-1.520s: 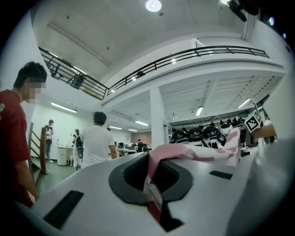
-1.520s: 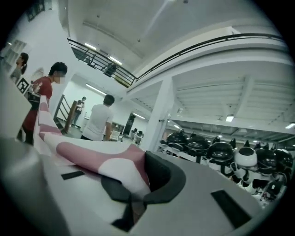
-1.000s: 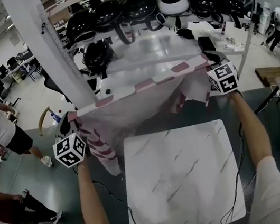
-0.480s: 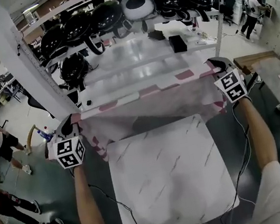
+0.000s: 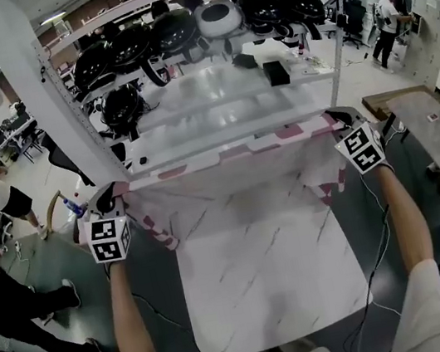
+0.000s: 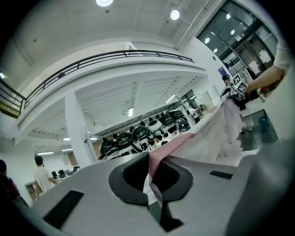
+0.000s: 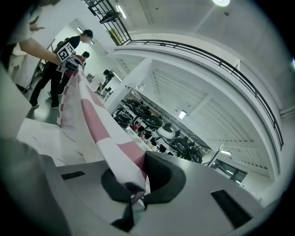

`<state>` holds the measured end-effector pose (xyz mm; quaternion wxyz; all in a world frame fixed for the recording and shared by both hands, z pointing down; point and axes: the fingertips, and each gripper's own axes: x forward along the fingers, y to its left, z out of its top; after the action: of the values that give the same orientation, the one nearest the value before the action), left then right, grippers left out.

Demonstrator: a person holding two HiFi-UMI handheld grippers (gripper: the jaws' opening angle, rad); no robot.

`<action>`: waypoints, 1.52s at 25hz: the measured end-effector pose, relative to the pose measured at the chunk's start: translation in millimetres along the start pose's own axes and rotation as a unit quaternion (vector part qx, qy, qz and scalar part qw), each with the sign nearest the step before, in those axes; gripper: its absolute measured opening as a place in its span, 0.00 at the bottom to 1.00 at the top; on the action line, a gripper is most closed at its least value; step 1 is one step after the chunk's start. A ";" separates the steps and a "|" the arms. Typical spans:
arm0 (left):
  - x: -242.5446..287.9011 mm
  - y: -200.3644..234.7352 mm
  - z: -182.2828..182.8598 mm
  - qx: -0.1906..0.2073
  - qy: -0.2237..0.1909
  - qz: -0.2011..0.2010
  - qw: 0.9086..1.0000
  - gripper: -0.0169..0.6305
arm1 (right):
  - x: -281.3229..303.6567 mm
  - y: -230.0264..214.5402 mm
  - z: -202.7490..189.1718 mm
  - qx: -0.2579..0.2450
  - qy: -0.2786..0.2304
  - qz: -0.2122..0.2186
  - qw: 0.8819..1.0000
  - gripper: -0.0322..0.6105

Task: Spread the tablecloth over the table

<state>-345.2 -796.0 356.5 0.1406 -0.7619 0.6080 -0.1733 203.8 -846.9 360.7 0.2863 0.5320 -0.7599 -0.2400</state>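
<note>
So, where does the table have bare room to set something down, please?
The near part of the table is bare, from the tablecloth down to the person's side. The far end is under the cloth, stretched between left gripper and right gripper. Helmets crowd the shelf behind.

Bright ceiling lights, strong fisheye bending, dark vignetted corners, close parts blurred.

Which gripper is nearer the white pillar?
Left. The left gripper holds a tablecloth corner close by the pillar; the right gripper holds the other corner, far across the table.
</note>
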 end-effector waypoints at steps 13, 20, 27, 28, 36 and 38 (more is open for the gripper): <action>-175.0 -30.4 9.9 0.032 -0.043 -0.007 0.999 0.07 | -169.6 64.8 13.1 0.007 0.005 -0.023 1.000 0.07; -277.0 -77.7 -20.2 0.012 -0.045 -0.003 0.999 0.07 | -261.5 116.3 -11.8 0.031 0.005 -0.019 0.999 0.07; -362.4 -149.6 -66.3 -0.028 0.001 0.009 1.000 0.07 | -340.3 172.4 -73.9 0.060 0.021 0.013 0.998 0.07; -373.2 -159.6 -74.6 -0.035 0.010 0.012 0.999 0.07 | -349.7 181.0 -83.0 0.057 0.025 0.020 0.998 0.07; -474.2 -243.8 -138.9 -0.064 0.083 0.026 0.994 0.07 | -437.8 247.0 -135.7 0.061 0.041 0.070 0.995 0.07; -485.0 -254.4 -144.9 -0.064 0.097 0.026 0.993 0.07 | -447.2 250.2 -143.9 0.063 0.047 0.077 0.994 0.07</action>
<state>-282.2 -267.2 549.9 0.0366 -0.7328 0.6484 -0.2030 256.0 -352.8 551.5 0.3051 0.4999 -0.7977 -0.1437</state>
